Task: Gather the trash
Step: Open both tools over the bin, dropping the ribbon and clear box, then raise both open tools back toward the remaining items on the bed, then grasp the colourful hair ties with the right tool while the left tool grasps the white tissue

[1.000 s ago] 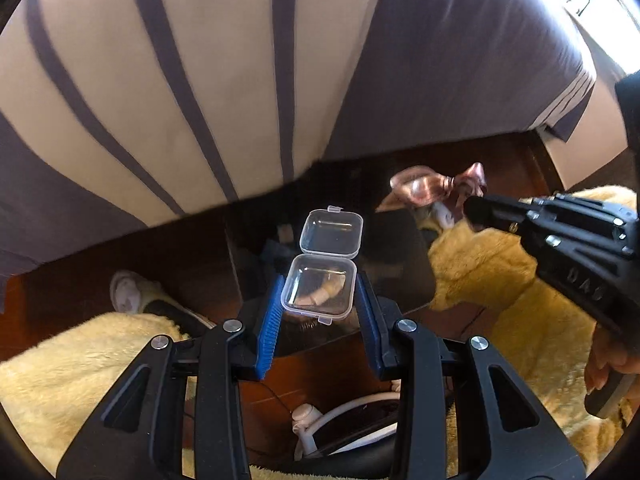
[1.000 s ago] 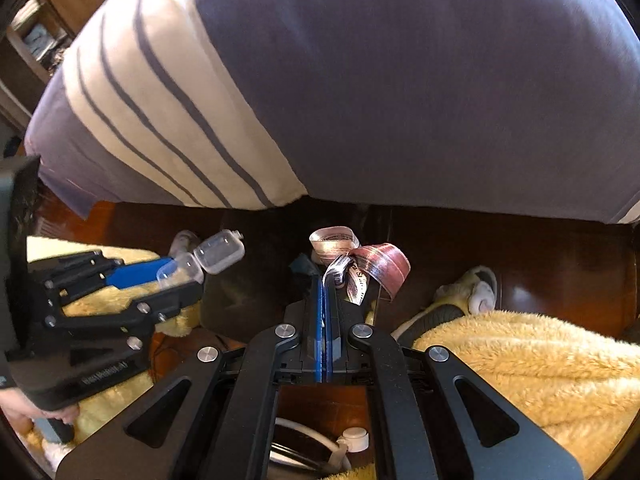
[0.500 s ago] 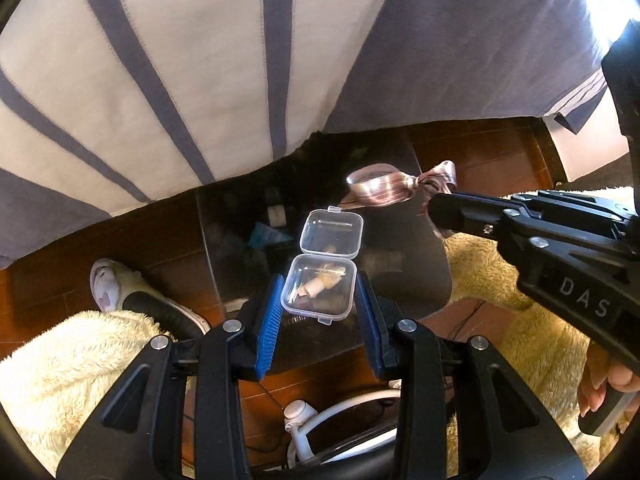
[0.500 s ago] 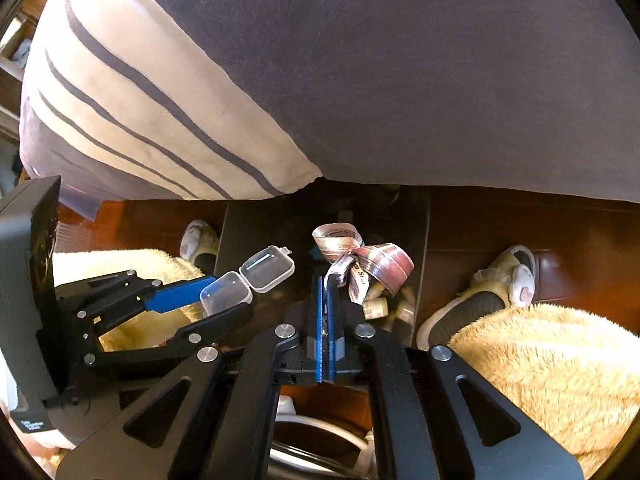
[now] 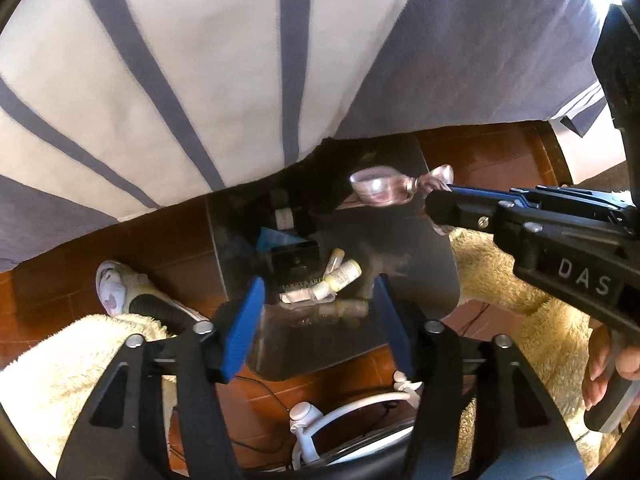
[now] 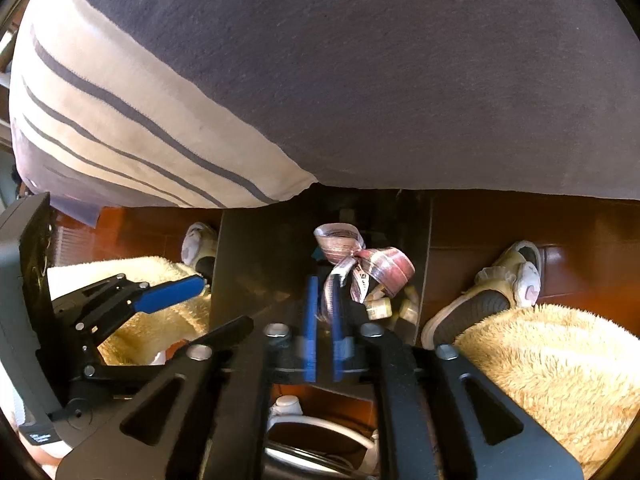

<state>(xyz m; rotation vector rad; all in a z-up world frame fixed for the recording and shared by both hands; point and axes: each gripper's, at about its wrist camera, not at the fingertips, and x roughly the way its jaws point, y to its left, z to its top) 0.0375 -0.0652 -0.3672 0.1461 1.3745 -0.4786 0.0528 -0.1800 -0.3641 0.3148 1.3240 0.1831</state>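
- The clear plastic case (image 5: pixel 306 297), a moment ago pinched between the left gripper's blue pads, now lies inside the dark trash bin (image 5: pixel 424 280), on top of small cream bottles (image 5: pixel 342 276) and a black box (image 5: pixel 296 262).
- The left gripper (image 5: pixel 318 312) hangs over the near side of the bin with its jaws opening and wide; nothing sits between the pads, so this drop looks done.
- The pink ribbon bow (image 6: pixel 362 262) hangs over the middle of the bin, its tail running down between the right gripper's pads.
- The right gripper (image 6: pixel 322 316), clamped tight on the ribbon a second ago, is opening; a narrow gap shows between the blue pads, and the tail looks loose in it, not pressed.
- Judged from this, the ribbon is about to fall among the bottles; being light and looped, it could snag on a pad instead of dropping clean.
- Around the bin: red-brown floor tiles (image 6: pixel 500 236), a striped grey and cream bedcover (image 6: pixel 320 80) overhanging the far edge, the person's fuzzy yellow trouser legs and slippers (image 6: pixel 504 284) on either side, and a white cable (image 5: pixel 352 408) on the near floor.
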